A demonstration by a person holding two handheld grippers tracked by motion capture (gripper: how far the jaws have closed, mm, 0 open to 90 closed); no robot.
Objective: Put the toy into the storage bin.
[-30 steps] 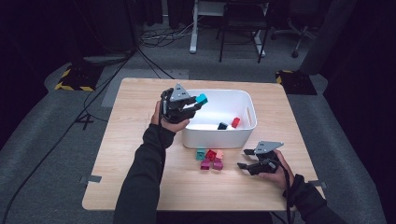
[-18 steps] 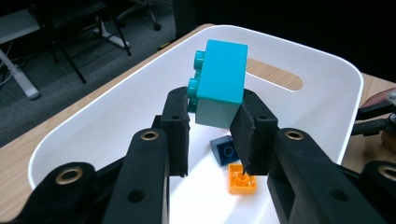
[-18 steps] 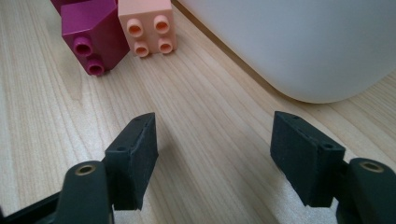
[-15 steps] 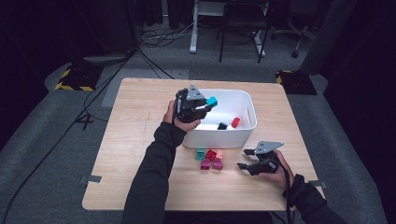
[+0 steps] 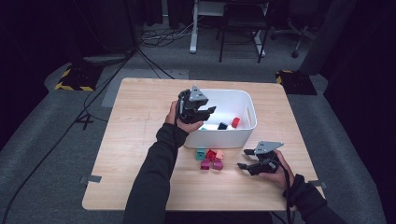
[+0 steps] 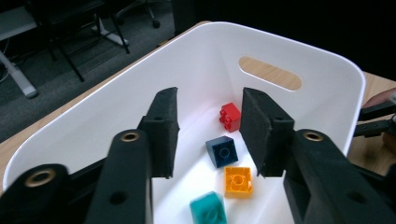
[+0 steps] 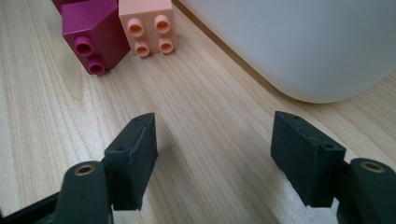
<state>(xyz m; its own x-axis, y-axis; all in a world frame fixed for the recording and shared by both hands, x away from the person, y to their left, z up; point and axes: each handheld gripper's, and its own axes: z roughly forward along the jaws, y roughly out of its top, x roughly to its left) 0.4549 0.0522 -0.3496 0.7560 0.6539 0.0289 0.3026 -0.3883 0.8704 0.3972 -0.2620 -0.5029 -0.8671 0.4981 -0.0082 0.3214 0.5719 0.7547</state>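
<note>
Tools both gape empty: left tool [image 5: 201, 112] above bin [image 5: 247, 105], right tool [image 5: 246, 158] on table [image 5: 135, 140].

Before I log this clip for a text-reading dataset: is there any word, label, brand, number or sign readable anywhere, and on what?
None can be read.
White bin: plain walls, no label.
Bricks in it, red brick, dark blue brick, orange brick: the stud tops show no readable mark.
Peach brick and magenta brick on the table: no print.
Yellow-black hazard stripes on the floor: a pattern, no wording.
</note>
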